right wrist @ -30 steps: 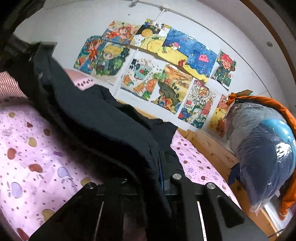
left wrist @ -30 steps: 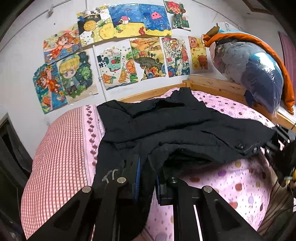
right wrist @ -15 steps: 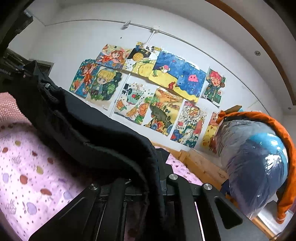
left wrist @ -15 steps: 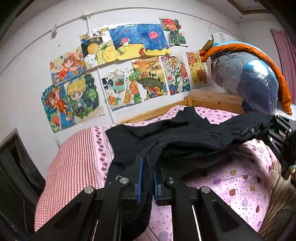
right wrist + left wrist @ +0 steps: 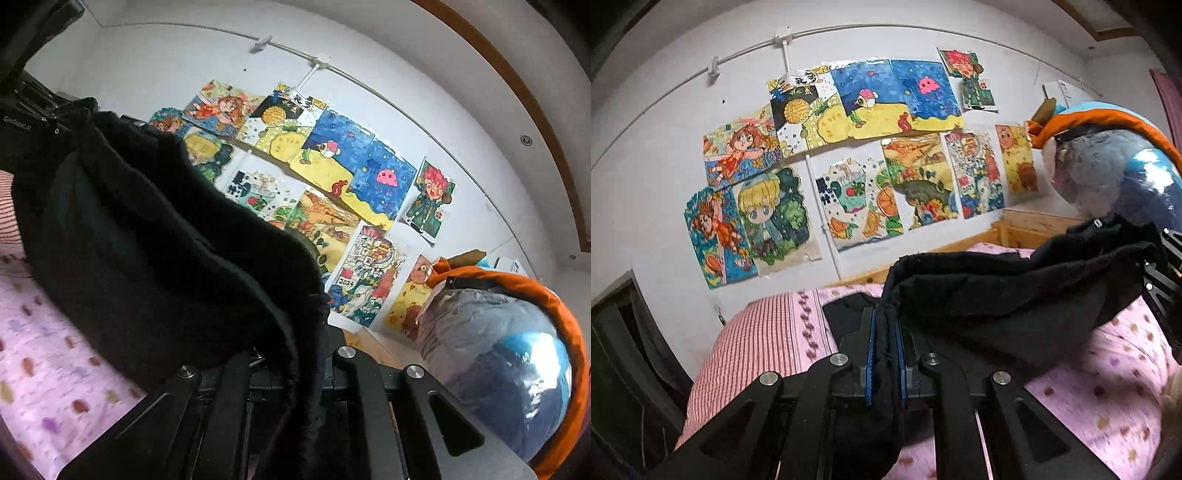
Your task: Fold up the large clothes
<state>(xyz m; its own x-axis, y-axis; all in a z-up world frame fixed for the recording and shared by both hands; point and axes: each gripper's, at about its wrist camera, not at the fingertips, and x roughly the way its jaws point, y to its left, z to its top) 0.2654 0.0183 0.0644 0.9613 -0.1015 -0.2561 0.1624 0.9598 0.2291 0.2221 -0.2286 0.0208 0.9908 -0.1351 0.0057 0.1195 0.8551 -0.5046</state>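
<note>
A large black garment [image 5: 990,291] hangs stretched in the air between my two grippers, above a pink dotted bed [image 5: 1108,373]. My left gripper [image 5: 885,332] is shut on one edge of it, the cloth pinched between the blue pads. In the right wrist view the same garment [image 5: 177,251] drapes over and hides my right gripper [image 5: 306,332], which is shut on its other edge. The right gripper shows at the right edge of the left wrist view [image 5: 1163,273]. A part of the garment still lies on the bed [image 5: 846,314].
A red-striped pillow [image 5: 757,347] lies at the bed's left end. A wall of children's drawings [image 5: 864,162] stands behind the wooden bed frame [image 5: 1027,229]. A bulky bagged bundle with orange trim [image 5: 509,343] sits at the right.
Both grippers have risen with the black garment, lifting most of it off the bed. The cameras now tilt up toward the wall.
</note>
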